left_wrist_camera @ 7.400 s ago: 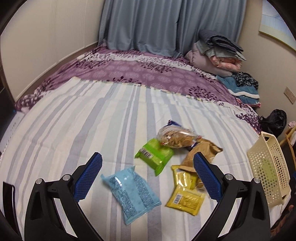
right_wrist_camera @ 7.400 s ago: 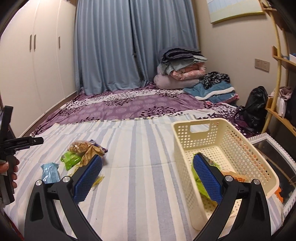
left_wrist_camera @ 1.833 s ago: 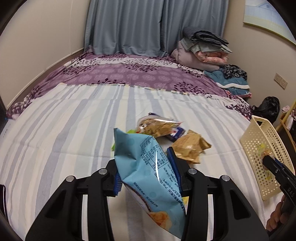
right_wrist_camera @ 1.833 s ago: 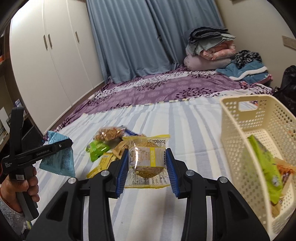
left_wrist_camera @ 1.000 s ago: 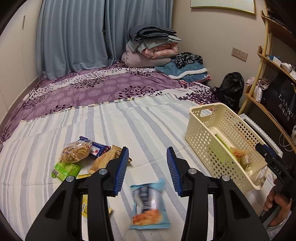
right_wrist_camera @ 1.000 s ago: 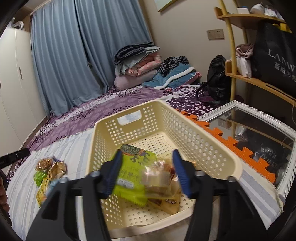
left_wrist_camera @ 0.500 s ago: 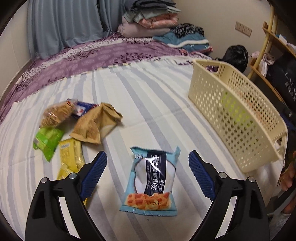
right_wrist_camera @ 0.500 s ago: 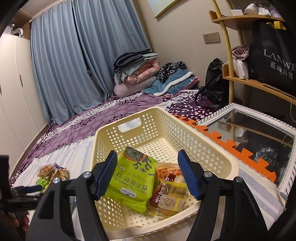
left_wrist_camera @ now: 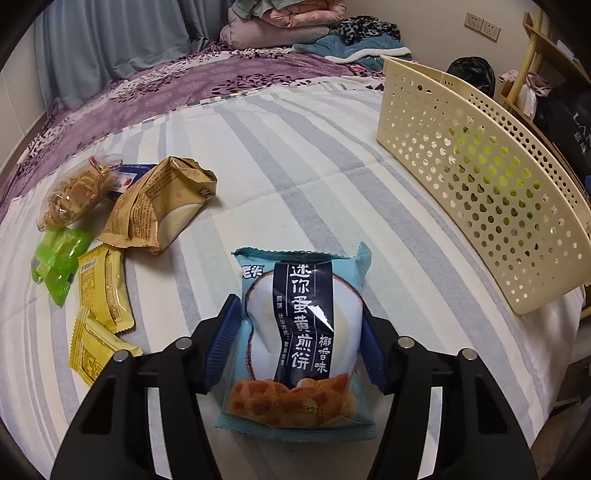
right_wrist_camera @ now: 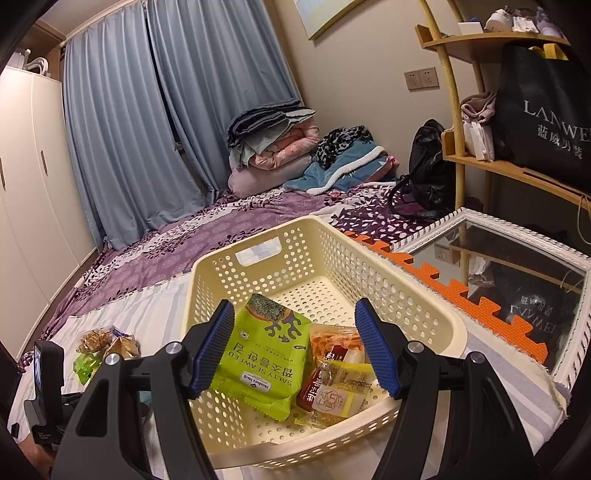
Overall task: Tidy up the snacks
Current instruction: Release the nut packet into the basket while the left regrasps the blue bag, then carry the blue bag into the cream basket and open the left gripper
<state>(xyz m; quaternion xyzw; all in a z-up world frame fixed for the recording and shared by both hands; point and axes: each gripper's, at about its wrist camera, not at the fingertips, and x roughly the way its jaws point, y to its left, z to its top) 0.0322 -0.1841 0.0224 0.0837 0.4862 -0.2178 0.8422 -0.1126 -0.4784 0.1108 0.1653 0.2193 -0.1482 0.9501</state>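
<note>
Left view: the left tongs [left_wrist_camera: 300, 345] have just been closing and their ribbed blue pads now pinch a puffy, glossy light-blue snack bag [left_wrist_camera: 301, 343] lying on the striped bed [left_wrist_camera: 295, 155], beside the perforated cream basket [left_wrist_camera: 480, 177]. Right view: the right tongs [right_wrist_camera: 295, 347] gape empty over that plastic basket [right_wrist_camera: 417, 314], where a flat green seaweed pack [right_wrist_camera: 262, 354] lies.

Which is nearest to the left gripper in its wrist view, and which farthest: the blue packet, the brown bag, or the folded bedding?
1. Blue packet, between the left gripper's pads.
2. Brown bag, up and to the left.
3. Folded bedding, by the far curtain.
</note>
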